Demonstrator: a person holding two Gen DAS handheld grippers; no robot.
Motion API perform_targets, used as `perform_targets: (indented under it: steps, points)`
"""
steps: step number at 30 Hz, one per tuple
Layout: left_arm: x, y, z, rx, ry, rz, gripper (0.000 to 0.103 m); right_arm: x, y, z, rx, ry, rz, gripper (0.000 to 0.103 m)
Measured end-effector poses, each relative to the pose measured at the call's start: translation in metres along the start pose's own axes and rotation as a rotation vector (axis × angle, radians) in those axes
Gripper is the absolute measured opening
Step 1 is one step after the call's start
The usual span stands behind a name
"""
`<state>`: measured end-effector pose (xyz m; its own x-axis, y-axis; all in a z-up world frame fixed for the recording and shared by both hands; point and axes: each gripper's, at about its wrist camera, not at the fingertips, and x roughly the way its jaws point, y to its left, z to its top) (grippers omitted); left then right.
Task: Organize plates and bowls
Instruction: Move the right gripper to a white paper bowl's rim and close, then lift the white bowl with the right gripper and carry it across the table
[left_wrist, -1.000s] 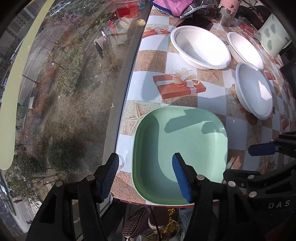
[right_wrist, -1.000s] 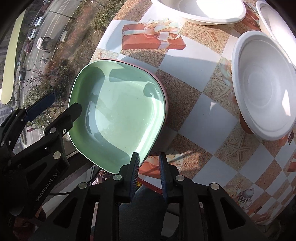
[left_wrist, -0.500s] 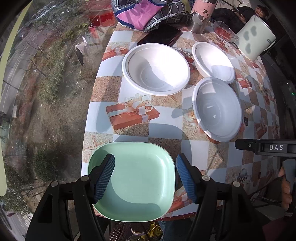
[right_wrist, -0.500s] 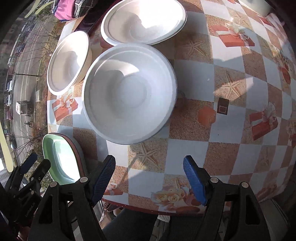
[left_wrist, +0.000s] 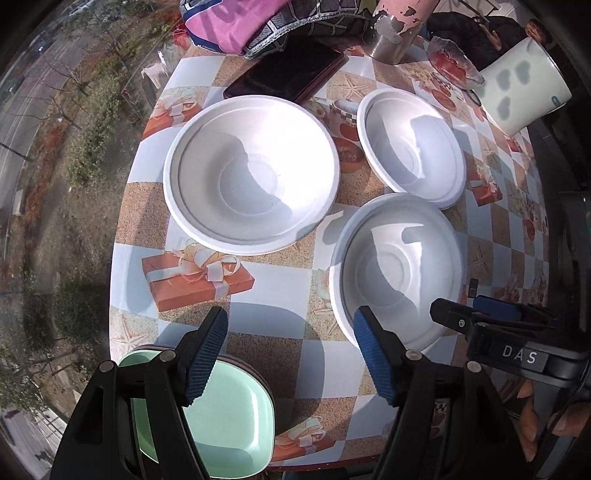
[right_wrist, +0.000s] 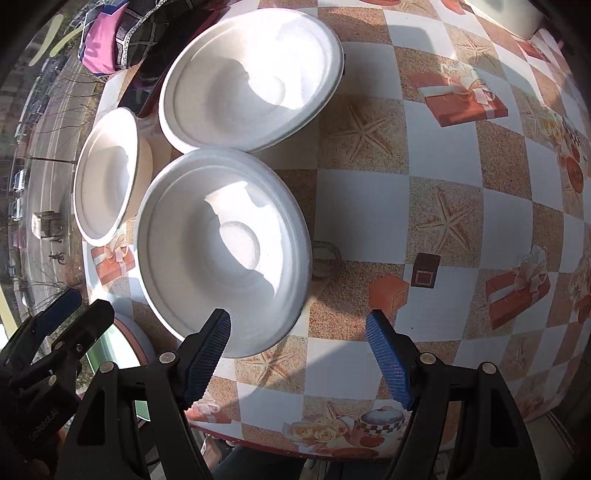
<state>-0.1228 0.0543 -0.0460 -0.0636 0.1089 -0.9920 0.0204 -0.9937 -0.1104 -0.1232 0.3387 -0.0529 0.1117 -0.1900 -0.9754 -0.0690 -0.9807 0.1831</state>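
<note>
Left gripper (left_wrist: 290, 354) open wide, blue pads pointing down, nothing between them. Right gripper (right_wrist: 297, 356) open wide too, holding nothing, just beside the near white bowl (right_wrist: 223, 251).

Three white bowls in a bunch on the worktop (left_wrist: 280, 369), with its checked cloth of gift boxes and starfish. All round, deep and plain, with a ring step inside and a flat round bottom, half sunlit and half in shadow. Biggest white bowl (left_wrist: 251, 173) behind the near one, toward the pink cloth (left_wrist: 236, 26). Small white bowl (left_wrist: 412, 147) beside the near one, rims close or touching; hard to tell which.

Green plate (left_wrist: 225, 417) near the near white bowl, at the worktop's edge. Square with round corners, pale mint. Darker rim under it, maybe another plate.
</note>
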Motion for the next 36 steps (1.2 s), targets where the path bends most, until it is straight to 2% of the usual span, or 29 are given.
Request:
perform_targets:
  steps: [8,25,27,28,29,30,31,32,36]
  points:
    - [0.023,-0.008,0.015,-0.053,0.047,0.001,0.074,0.011,0.001,0.021,-0.021,0.013,-0.011,0.077]
    - [0.065,-0.036,0.026,0.007,0.133,0.065,0.073,0.046,0.021,0.037,-0.099,0.064,-0.098,0.076]
    - [0.07,-0.04,0.026,0.018,0.145,0.058,0.056,0.048,0.032,0.035,-0.114,0.054,-0.104,0.07]
    - [0.074,-0.045,0.027,0.027,0.157,0.054,0.05,0.046,0.035,0.034,-0.125,0.046,-0.102,0.059]
    - [0.077,-0.048,0.026,0.039,0.165,0.046,0.039,0.043,0.036,0.033,-0.135,0.044,-0.084,0.045]
    - [0.078,-0.052,0.025,0.05,0.167,0.032,0.03,0.043,0.038,0.033,-0.137,0.049,-0.058,0.037]
    - [0.078,-0.057,0.023,0.062,0.166,0.031,0.027,0.043,0.037,0.032,-0.132,0.061,-0.027,0.026]
    - [0.078,-0.061,0.022,0.073,0.16,0.047,0.027,0.044,0.038,0.031,-0.127,0.073,-0.011,0.02]
    - [0.08,-0.072,0.015,0.09,0.16,0.046,0.027,0.044,0.032,0.023,-0.116,0.073,-0.005,0.019]
